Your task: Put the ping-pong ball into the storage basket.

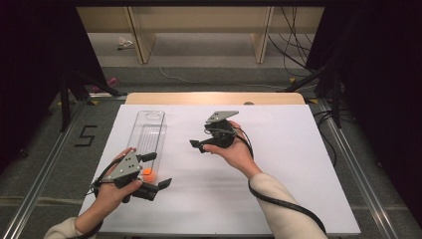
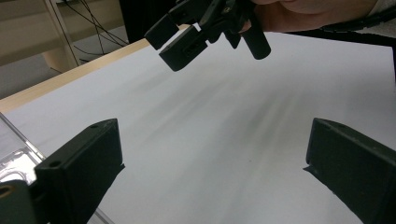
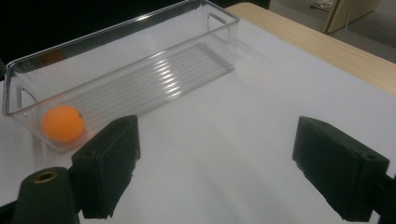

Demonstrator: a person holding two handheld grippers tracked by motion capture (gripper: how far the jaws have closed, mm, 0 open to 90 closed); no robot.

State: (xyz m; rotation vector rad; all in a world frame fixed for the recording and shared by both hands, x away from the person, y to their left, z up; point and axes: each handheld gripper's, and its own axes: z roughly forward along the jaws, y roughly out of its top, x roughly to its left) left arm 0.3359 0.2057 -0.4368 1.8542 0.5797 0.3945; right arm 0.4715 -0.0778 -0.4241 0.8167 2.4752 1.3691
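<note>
A long clear plastic bin [image 1: 151,130] lies on the white table sheet [image 1: 278,164] at the left. An orange ball [image 1: 148,174] rests inside it at the near end. My left gripper [image 1: 157,170] is held just beside that end, its jaws wide apart and nothing between them. In the left gripper view the left gripper [image 2: 212,158] looks across bare white sheet, with the bin's corner [image 2: 14,156] at its left. My right gripper [image 1: 201,138] hovers mid-table, open and pointing at the bin. In the right gripper view the right gripper [image 3: 219,163] frames empty sheet, with the bin [image 3: 140,60] and ball [image 3: 63,123] beyond its left jaw.
The right gripper [image 2: 205,28] and its hand hang at the top of the left gripper view. A wooden table edge [image 1: 214,98] runs along the far side. Metal rails [image 1: 348,159] flank the table. Cables and wooden furniture legs [image 1: 261,45] stand on the floor beyond.
</note>
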